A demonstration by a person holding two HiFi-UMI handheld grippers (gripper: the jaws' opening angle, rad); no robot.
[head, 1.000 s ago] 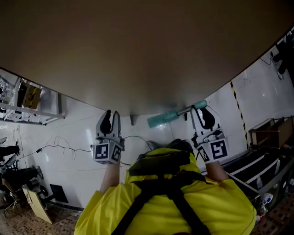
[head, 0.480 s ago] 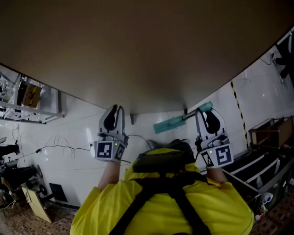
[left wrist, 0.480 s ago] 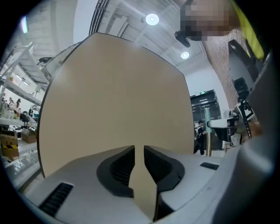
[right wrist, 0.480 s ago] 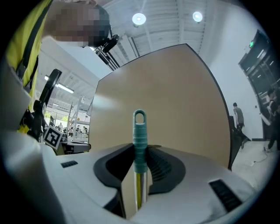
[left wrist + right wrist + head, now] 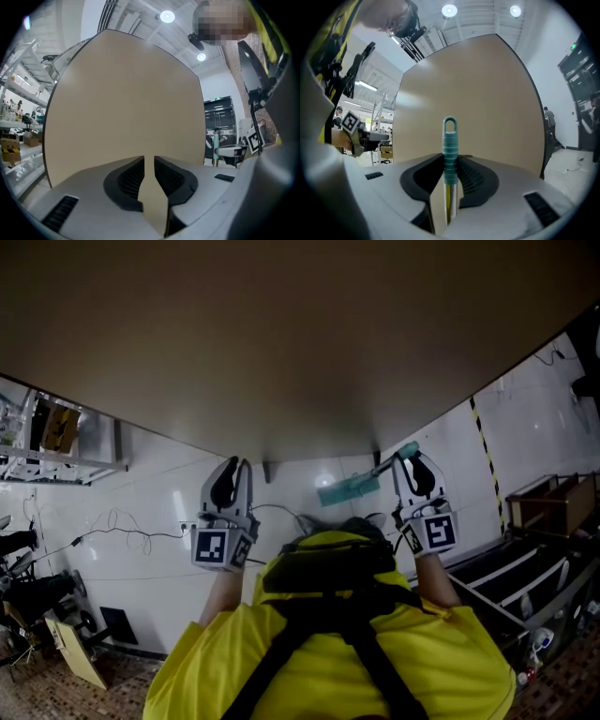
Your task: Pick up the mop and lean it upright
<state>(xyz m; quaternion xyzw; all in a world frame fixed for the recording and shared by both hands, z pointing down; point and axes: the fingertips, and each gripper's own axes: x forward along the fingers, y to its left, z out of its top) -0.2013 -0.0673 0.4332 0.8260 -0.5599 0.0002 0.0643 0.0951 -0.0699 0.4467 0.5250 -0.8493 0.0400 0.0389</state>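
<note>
The mop's teal ribbed handle (image 5: pixel 450 154), with a loop at its end, stands upright between the jaws of my right gripper (image 5: pixel 451 161), which is shut on it. In the head view the right gripper (image 5: pixel 413 465) holds the handle end (image 5: pixel 406 452) close to the big tan board (image 5: pixel 281 352). The teal mop head (image 5: pixel 349 488) shows to the gripper's left, on the white floor by the board's foot. My left gripper (image 5: pixel 232 474) is level with the right one, apart from the mop. Its jaws (image 5: pixel 149 161) stand almost together with nothing between them, facing the board.
A thin cable (image 5: pixel 122 521) trails over the white floor at left. Metal shelving (image 5: pixel 56 442) stands far left. A yellow-black striped line (image 5: pixel 487 460) runs across the floor at right, beside a wooden crate (image 5: pixel 553 507) and dark rails (image 5: pixel 525 577).
The right gripper has shifted a little with the mop handle still in its jaws, and the mop head has moved slightly along the board's foot. The left gripper has stayed put.
</note>
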